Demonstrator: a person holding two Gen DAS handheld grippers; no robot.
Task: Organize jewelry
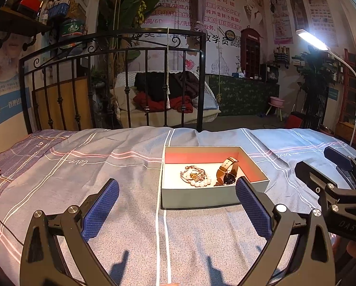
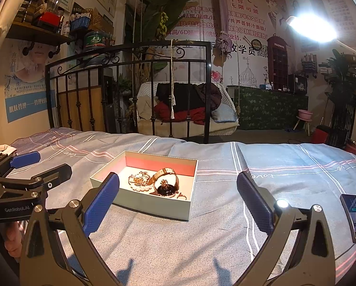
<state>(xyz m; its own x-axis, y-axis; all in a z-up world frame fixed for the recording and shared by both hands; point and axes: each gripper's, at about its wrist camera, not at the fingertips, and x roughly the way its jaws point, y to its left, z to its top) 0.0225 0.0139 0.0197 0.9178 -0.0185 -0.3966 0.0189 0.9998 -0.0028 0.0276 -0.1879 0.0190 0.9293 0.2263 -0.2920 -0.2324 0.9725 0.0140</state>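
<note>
Both tools, left tool (image 1: 176, 205) and right tool (image 2: 178, 200), gape empty over the bed (image 2: 201, 238). In the box (image 2: 154, 202), the watch (image 2: 166, 186) looks stiff; grip its strap. The bracelets (image 2: 139, 181) seem light and tangly.

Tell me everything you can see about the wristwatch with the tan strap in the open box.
The wristwatch with the tan leather-looking strap has a round dark face that lies flat, with a small gold trinket on it. The strap arches up in a loop behind the face. It lies on the right side of the shallow pale box with red inner walls, beside a tangle of gold chains and white beads. Neither gripper touches it.
</note>
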